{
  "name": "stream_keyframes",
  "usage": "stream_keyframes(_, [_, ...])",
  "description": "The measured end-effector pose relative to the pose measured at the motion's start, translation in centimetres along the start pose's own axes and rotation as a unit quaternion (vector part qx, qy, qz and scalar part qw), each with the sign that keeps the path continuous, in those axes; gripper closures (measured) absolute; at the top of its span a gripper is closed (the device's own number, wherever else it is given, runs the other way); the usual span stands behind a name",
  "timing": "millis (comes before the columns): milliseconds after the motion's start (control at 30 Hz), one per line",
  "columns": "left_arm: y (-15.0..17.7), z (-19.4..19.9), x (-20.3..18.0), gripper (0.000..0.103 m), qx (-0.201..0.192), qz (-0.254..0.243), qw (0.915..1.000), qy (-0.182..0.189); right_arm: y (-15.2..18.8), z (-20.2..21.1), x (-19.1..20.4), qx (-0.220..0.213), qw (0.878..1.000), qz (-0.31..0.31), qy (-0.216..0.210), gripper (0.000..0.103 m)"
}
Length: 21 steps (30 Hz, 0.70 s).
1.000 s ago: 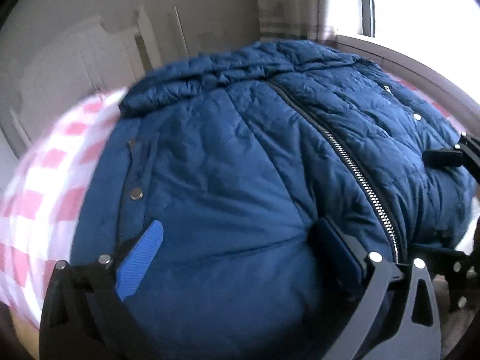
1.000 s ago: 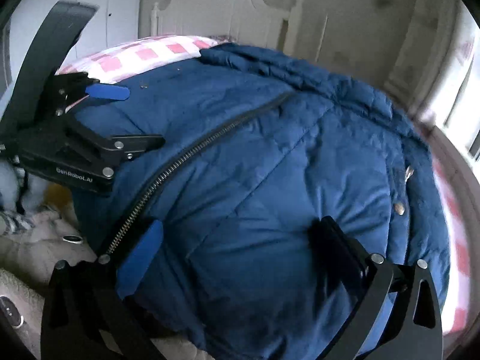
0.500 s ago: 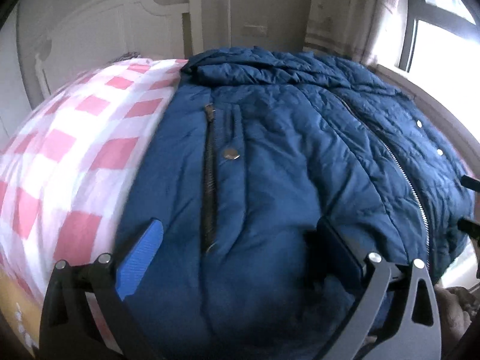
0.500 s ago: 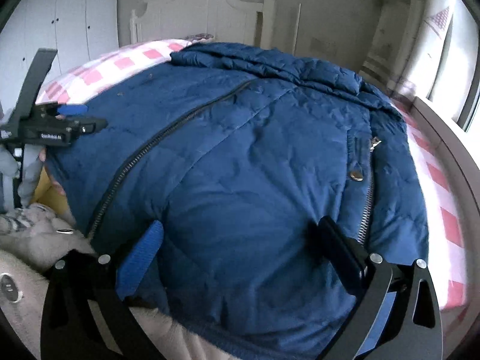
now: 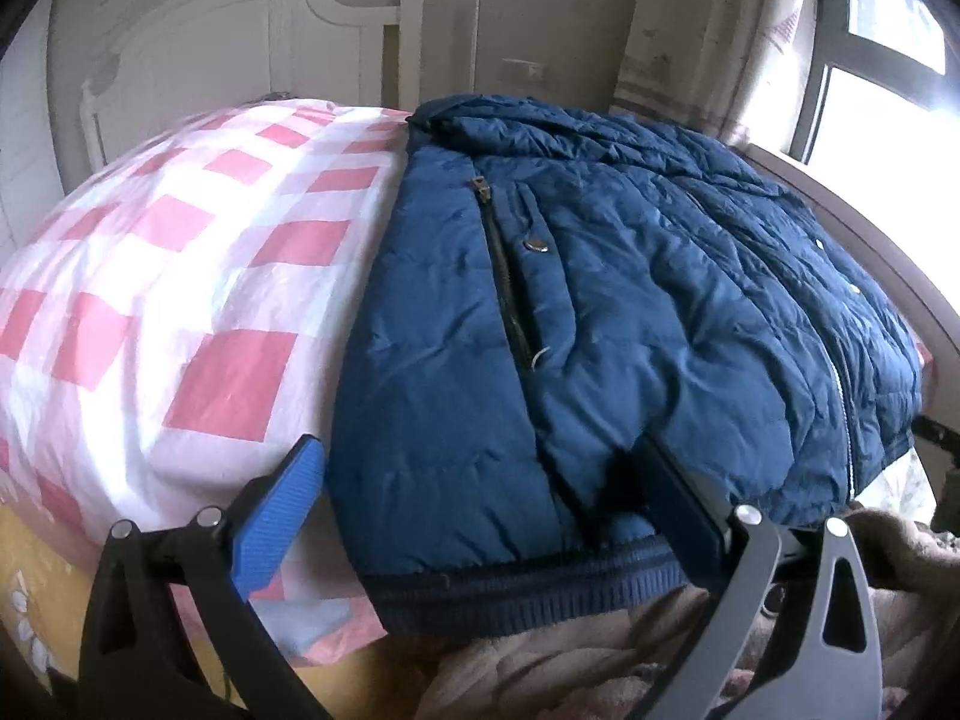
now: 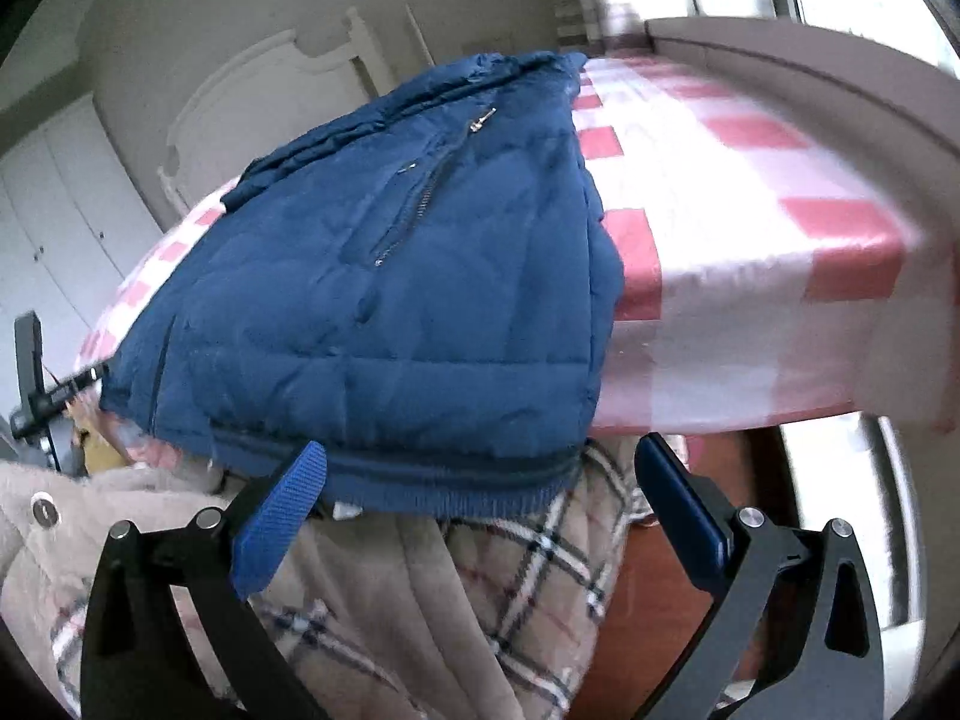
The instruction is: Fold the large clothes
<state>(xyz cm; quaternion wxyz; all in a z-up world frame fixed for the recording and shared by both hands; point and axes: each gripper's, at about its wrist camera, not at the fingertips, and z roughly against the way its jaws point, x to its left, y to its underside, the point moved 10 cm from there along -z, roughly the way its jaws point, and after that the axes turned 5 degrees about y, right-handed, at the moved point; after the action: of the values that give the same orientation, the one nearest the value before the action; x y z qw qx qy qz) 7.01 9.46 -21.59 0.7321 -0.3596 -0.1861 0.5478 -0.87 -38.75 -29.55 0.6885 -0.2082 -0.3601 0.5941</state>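
Note:
A large navy quilted jacket (image 5: 630,312) lies front up on a bed with a pink and white checked sheet (image 5: 180,276), its ribbed hem (image 5: 528,588) at the near edge. It also shows in the right wrist view (image 6: 384,312). My left gripper (image 5: 480,480) is open at the jacket's left hem corner, one finger over the sheet, the other over the jacket. My right gripper (image 6: 480,474) is open at the right hem corner (image 6: 540,480), just below the hem. Neither holds anything.
A white headboard (image 5: 240,48) stands at the far end. A curtain (image 5: 708,30) and window (image 5: 888,60) are on the right. The person's beige plaid coat (image 6: 420,588) is below the hem. A wooden ledge (image 6: 810,72) runs along the bed's right side.
Both grippers have drawn apart sideways, the left toward the jacket's left edge, the right toward its right edge, and dropped to the hem. The jacket lies still.

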Motion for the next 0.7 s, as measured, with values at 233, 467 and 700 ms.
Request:
stream_keyframes(233, [1.0,1.5,0.5,0.031,0.004,0.030,0.9994,0.014,-1.7,-1.8,1.0,-0.034,0.991,-0.044,-0.120,0.024])
stream_keyframes(467, [0.5,1.7,2.1,0.056,0.014,0.076,0.9963,0.039,-2.1,2.7,3.3,-0.072,0.984,-0.011,-0.163,0.052])
stream_keyframes(700, [0.5,1.0,0.2,0.024,0.039,0.030,0.9982,0.033,-3.8,2.9,4.2,-0.083,0.985,0.010,-0.149,0.051])
